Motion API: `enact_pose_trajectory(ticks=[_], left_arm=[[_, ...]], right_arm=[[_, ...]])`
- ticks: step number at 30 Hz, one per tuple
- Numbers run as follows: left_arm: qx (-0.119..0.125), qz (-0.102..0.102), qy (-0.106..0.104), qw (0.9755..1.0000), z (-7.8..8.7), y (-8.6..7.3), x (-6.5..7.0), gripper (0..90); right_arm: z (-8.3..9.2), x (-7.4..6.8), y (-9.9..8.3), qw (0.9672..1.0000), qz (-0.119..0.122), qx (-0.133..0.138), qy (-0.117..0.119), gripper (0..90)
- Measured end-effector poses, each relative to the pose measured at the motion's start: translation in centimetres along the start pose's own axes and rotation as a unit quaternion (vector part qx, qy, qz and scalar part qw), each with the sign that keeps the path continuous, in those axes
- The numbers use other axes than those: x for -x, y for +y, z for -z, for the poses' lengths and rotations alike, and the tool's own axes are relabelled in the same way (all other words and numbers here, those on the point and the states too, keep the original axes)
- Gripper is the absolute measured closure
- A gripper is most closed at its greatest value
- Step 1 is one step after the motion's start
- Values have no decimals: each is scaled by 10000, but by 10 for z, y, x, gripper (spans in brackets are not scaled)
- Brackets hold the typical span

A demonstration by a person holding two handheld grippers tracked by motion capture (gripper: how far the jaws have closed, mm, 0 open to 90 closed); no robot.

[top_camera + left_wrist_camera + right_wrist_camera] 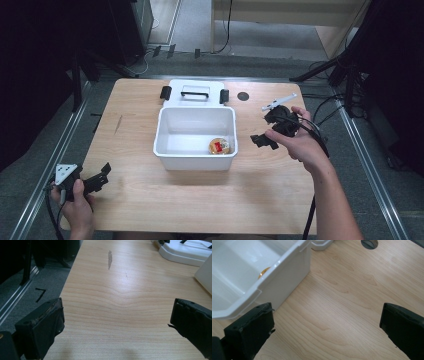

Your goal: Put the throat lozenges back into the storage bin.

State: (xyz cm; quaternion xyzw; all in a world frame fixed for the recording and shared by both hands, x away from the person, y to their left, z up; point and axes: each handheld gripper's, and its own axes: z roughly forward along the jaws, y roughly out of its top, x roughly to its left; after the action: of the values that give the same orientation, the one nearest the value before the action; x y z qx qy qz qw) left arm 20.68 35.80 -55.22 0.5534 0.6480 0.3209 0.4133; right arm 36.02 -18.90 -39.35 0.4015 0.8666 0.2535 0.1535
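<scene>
**Right gripper empty beside bin — risk of knocking the wall on re-entry**

Right gripper (pixel 262 138) hangs just to the right of the white bin (pixel 195 159), jaws spread wide, nothing between them; in its own view bare table (pixel 342 302) lies between the jaws and the bin's wall sits just beside the left one. Left gripper (pixel 102 177) also released and empty, well apart from the bin at its near-left, by the table edge. Round yellow-red snack cup (pixel 220 146) lies inside the bin, in its near-right corner. Bin lid (pixel 195 92) lies flat just behind the bin.

Risks, as I judge them:
- Reaching back in from this close, a jaw could clip the rim and shove the light bin.
- Cup hugs the corner, so wide jaws may jam against the walls.
- Fetching the lid one-handed could drag it into the bin.
</scene>
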Motion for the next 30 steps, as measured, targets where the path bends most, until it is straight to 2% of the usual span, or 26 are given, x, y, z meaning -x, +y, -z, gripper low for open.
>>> enact_pose_trajectory(ticks=[2, 4, 8, 10, 15, 20, 26, 30], left_arm=[[3, 0, -1, 10000, 0, 0, 0, 0], [5, 1, 1, 10000, 0, 0, 0, 0], [11, 1, 6, 10000, 0, 0, 0, 0], [11, 2, 6, 10000, 0, 0, 0, 0], [14, 0, 10, 10000, 0, 0, 0, 0], [11, -14, 19, 10000, 0, 0, 0, 0], [18, -3, 15, 10000, 0, 0, 0, 0], [19, -5, 16, 10000, 0, 0, 0, 0]], right_arm=[[0, 2, -4, 10000, -60, 7, -25, 0], [-1, 6, -15, 9998, -155, 86, -83, 0], [-3, 11, -27, 9995, -188, 201, -172, 0], [-4, 16, -39, 9987, -275, 347, -240, 0], [-6, 20, -56, 9973, -443, 493, -311, 0], [-12, 26, -80, 9945, -674, 710, -384, 0], [-15, 29, -96, 9923, -793, 845, -428, 0], [-18, 34, -117, 9886, -978, 1013, -536, 0]])
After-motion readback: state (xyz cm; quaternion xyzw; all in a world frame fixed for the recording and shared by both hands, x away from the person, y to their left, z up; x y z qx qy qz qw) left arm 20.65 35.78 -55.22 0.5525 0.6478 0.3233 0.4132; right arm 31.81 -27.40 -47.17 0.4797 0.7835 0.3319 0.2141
